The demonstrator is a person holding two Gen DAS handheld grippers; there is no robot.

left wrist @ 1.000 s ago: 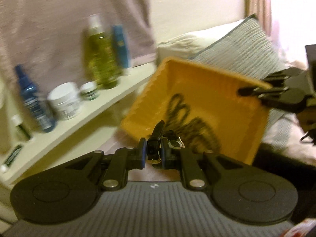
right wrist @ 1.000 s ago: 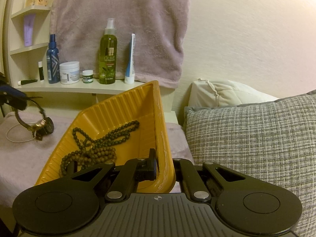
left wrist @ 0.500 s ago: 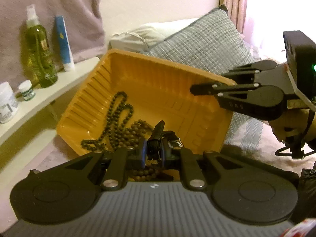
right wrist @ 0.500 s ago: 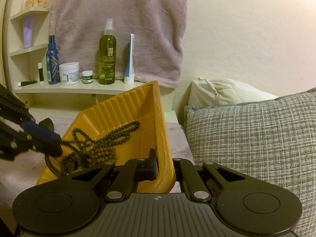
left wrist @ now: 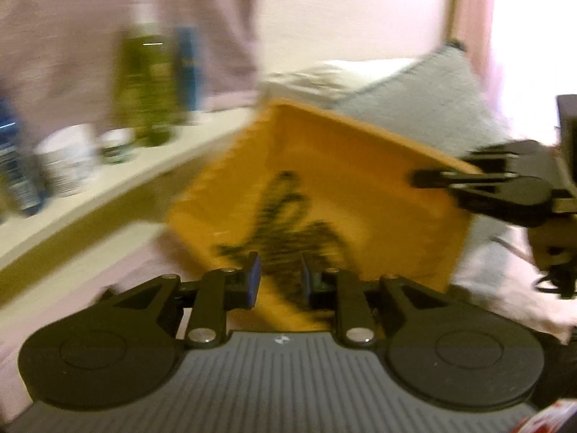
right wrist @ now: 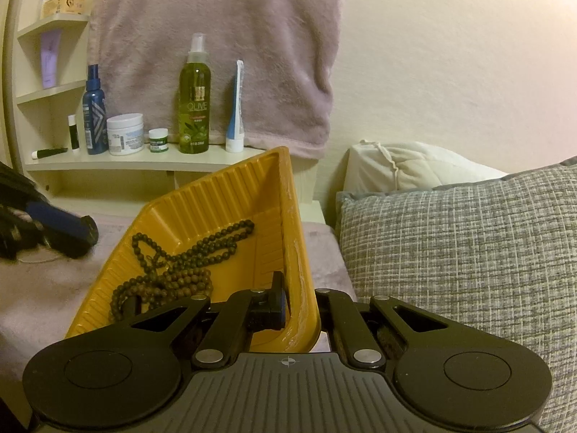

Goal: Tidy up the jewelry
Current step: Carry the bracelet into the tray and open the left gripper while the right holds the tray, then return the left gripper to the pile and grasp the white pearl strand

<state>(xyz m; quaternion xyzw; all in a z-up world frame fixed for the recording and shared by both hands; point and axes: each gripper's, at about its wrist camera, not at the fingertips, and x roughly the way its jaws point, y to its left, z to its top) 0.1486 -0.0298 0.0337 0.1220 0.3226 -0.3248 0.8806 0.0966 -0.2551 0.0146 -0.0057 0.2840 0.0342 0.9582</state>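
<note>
The right gripper (right wrist: 301,310) is clamped tight on the near rim of a yellow ribbed plastic tray (right wrist: 223,195), one finger inside the wall and one outside, holding the tray tipped up on edge above a bed covered in mauve fabric (right wrist: 43,281). Strings of dark wooden prayer beads (right wrist: 180,267) lie heaped in the tray's lower part, with one strand running up toward its raised end. The left gripper (left wrist: 277,276) hovers just in front of the tray's low edge; its jaws have just been opening and now stand slightly apart, with nothing gripped between the blue pads (left wrist: 252,278). This view is smeared by motion, so the beads appear only as a dark streak. From the right gripper's side, the left gripper shows as a blurred dark shape at the left edge, near the tray but apart from it. A grey woven cushion (right wrist: 468,259) sits to the right of the tray, and a green spray bottle (right wrist: 194,97) stands on the shelf (right wrist: 144,162) behind.
</note>
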